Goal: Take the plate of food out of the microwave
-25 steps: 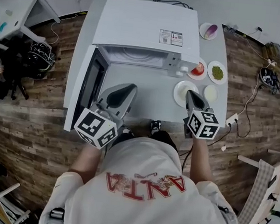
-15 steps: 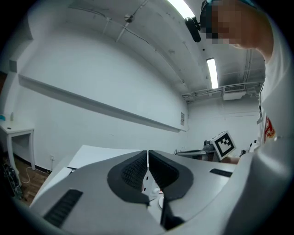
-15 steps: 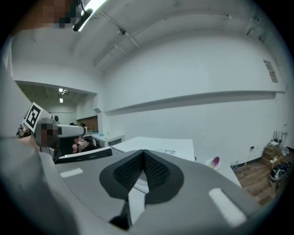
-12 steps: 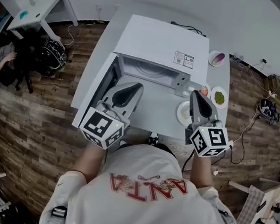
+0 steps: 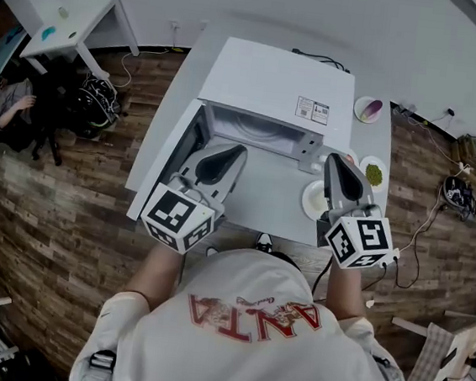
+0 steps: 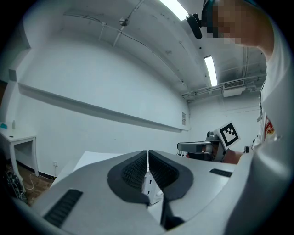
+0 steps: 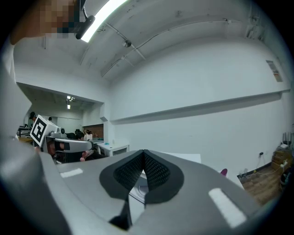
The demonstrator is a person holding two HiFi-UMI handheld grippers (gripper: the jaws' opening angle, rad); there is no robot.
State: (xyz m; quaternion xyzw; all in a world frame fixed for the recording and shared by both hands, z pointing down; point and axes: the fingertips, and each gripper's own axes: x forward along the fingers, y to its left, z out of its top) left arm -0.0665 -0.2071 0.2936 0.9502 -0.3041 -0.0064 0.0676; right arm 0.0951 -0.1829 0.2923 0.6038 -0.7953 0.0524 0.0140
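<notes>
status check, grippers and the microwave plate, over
Left gripper shut, empty. Right gripper shut, empty. Microwave door open; no plate seen on the turntable; plates of food on the table to its right. Nothing blocking.

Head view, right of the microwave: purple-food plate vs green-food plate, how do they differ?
Contents: the purple-food plate holds a purple piece, the green-food plate a green heap.
Place: the purple-food plate lies farther back beside the microwave; the green-food plate lies nearer, next to the right gripper.
Shared: both are small round white plates on the table.
</notes>
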